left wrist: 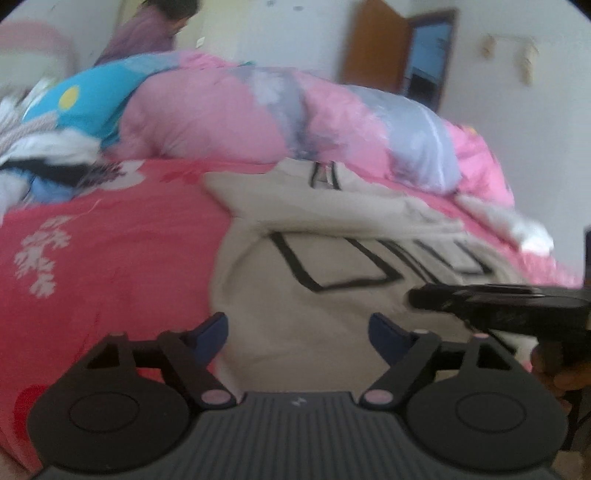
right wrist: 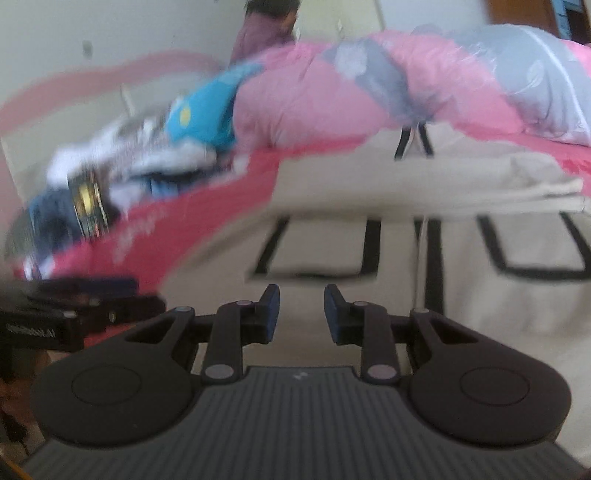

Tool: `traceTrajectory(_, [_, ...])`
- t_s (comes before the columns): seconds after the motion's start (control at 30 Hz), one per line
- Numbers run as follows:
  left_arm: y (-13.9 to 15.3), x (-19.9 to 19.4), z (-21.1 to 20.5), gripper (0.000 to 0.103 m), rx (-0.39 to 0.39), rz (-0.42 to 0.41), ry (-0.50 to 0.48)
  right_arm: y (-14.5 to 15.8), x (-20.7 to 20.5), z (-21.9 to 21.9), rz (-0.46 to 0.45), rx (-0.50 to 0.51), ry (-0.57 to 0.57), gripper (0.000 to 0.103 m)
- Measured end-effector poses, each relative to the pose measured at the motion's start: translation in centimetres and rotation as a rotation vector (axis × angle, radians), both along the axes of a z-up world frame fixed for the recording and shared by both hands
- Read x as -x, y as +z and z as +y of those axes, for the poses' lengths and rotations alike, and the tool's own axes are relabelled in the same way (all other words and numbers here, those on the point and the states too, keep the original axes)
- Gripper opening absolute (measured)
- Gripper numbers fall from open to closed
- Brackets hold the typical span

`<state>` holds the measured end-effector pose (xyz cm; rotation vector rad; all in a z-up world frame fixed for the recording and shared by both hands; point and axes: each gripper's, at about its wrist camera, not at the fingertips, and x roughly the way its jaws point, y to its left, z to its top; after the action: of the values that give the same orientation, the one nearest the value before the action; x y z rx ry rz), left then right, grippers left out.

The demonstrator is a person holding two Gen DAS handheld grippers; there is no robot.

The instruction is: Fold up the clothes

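Observation:
A cream garment [left wrist: 351, 306] with black outlined lettering lies spread on the red flowered sheet [left wrist: 110, 251], its top part folded over. My left gripper [left wrist: 298, 332] hovers over the garment's left edge, jaws wide apart with nothing between them. The right gripper's black body [left wrist: 498, 306] reaches in from the right at about the same height. In the right wrist view the right gripper [right wrist: 301, 301] sits low over the cream garment [right wrist: 498, 325], blue pads [right wrist: 271, 299] a narrow gap apart and holding nothing. The left gripper [right wrist: 55, 321] shows at the left edge.
A rolled pink and grey quilt [left wrist: 295, 110] lies across the back of the bed. A pile of loose clothes [left wrist: 48, 147] with a blue piece sits at the back left. A person [left wrist: 155, 29] stands behind the bed, and a brown door [left wrist: 376, 44] is at the back right.

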<state>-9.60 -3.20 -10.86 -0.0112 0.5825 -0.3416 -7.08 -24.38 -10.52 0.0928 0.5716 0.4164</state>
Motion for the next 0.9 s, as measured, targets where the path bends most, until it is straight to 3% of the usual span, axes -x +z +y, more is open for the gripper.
traceTrajectory(0.13, [-1.5, 2.0, -1.9, 0.076, -0.132, -0.035, -0.069, -1.7, 2.5, -0.1, -0.012, 0.073, 0.001, 0.025])
traceTrajectory(0.47, [-2.9, 6.1, -1.1, 0.075, -0.202, -0.05, -0.189, 0.4, 7.1, -2.7, 0.074, 0.076, -0.011, 0.025])
traceTrajectory(0.57, [-2.6, 6.3, -0.4, 0.075, -0.17, -0.04, -0.197, 2.2, 5.8, -2.5, 0.019, 0.059, 0.0, 0.025])
traceTrajectory(0.67, [-2.1, 6.2, 0.8, 0.075, -0.086, -0.025, -0.194, 3.0, 3.1, -1.4, -0.01, 0.053, 0.033, 0.025])
traceTrajectory(0.8, [-1.2, 6.1, 2.8, 0.075, 0.009, -0.031, -0.163, 1.5, 0.4, 1.3, 0.006, 0.023, 0.137, 0.025])
traceTrajectory(0.9, [-0.5, 5.8, 4.0, 0.075, 0.048, -0.041, -0.136, -1.1, -0.1, 2.8, 0.074, 0.034, 0.166, 0.026])
